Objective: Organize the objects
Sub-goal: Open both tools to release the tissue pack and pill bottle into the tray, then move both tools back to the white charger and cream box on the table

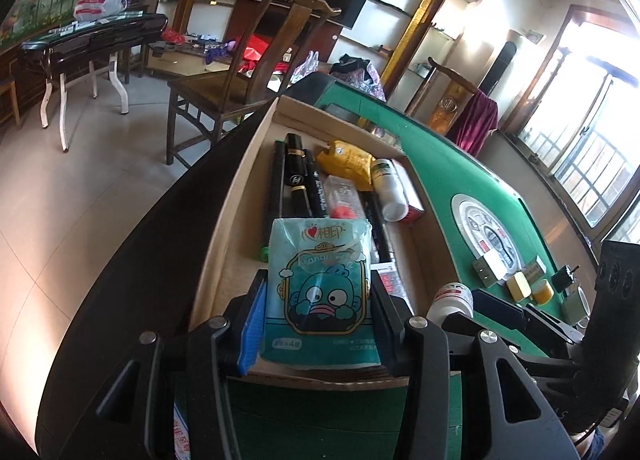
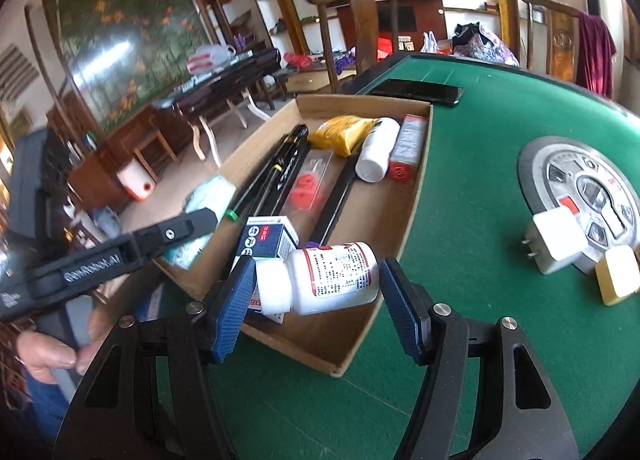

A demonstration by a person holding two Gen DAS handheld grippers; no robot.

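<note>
Tongs first: the left tongs [image 1: 320,324] are closed on a teal tissue pack [image 1: 320,296], pinching it on both sides and holding it over the near end of the cardboard tray [image 2: 412,196], while the right tongs [image 2: 318,300] stand wide open around a white pill bottle [image 2: 332,278] that lies on its side at the tray's near corner, neither pad visibly touching it. That bottle rests partly on a blue and white box [image 2: 266,240] and looks tilted, so closing on its round body could, in my judgement, roll it off the box or push it against the low tray wall and over onto the green counter [image 2: 480,188]. The tissue pack is soft, so a loose pinch may let it sag or slip, and setting it down flat needs room that the tray barely offers: black pens [image 1: 298,176], a yellow packet [image 1: 348,164], a second white bottle [image 1: 390,190] and a red box [image 1: 414,200] already fill its far half. Both tongs work close together at the same end of the tray, so the left one could knock the right. The tray sits just beside the counter's dark left edge [image 1: 168,228], with floor below, so a shove leftward risks tipping it. Open felt lies to the right, near a white charger [image 2: 554,242] and yellow tiles [image 2: 618,274]
</note>
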